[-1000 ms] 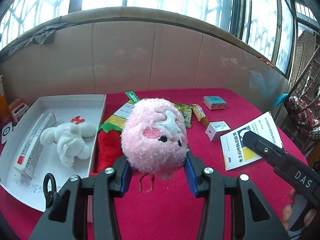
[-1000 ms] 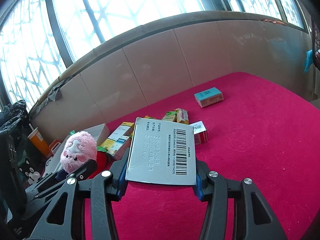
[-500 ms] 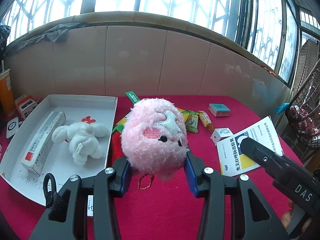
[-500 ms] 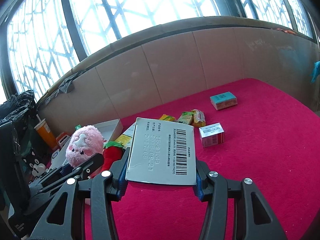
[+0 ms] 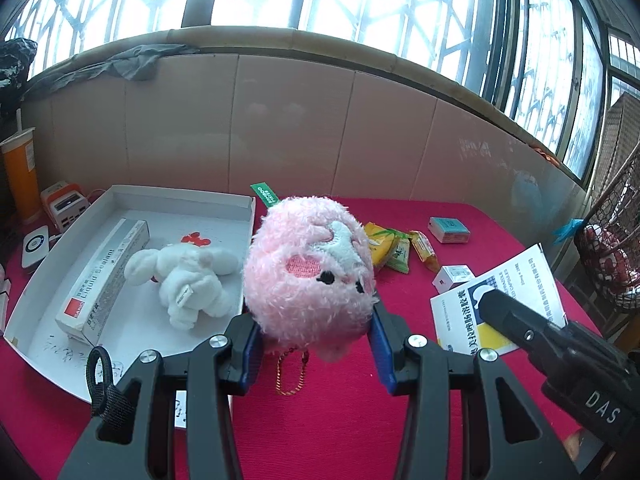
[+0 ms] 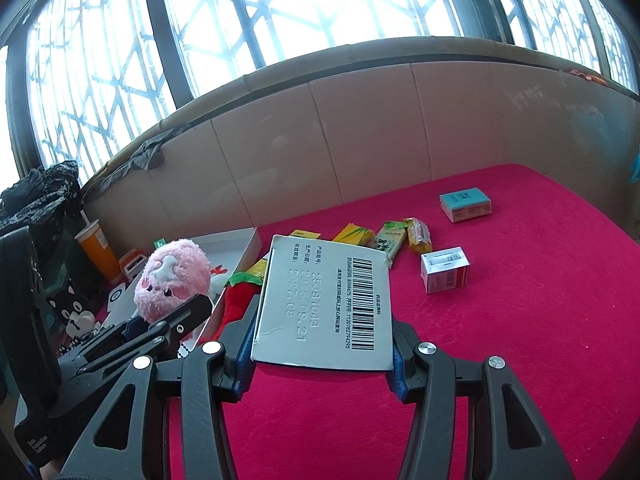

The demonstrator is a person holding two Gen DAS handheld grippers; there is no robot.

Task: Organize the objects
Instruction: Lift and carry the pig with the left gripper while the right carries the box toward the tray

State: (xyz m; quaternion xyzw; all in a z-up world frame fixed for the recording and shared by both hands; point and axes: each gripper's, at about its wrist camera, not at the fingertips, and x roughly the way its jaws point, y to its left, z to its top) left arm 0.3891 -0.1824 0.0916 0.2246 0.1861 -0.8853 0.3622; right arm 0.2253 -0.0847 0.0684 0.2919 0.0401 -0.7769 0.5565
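Left hand-held gripper (image 5: 316,350) is clamped on a pink plush toy (image 5: 310,268), held above the red-covered bench (image 5: 340,420) at the near right edge of a white tray (image 5: 176,196); the tray contains a white plush toy (image 5: 184,276) and a long sealant box (image 5: 102,276). Right hand-held gripper (image 6: 322,354) is clamped on the two side edges of a flat grey medicine box (image 6: 324,304), barcode face up, above the bench. Farther right on the bench lie yellow-green snack packets (image 6: 384,236), a small red-and-white box (image 6: 446,270) and a teal box (image 6: 466,204).
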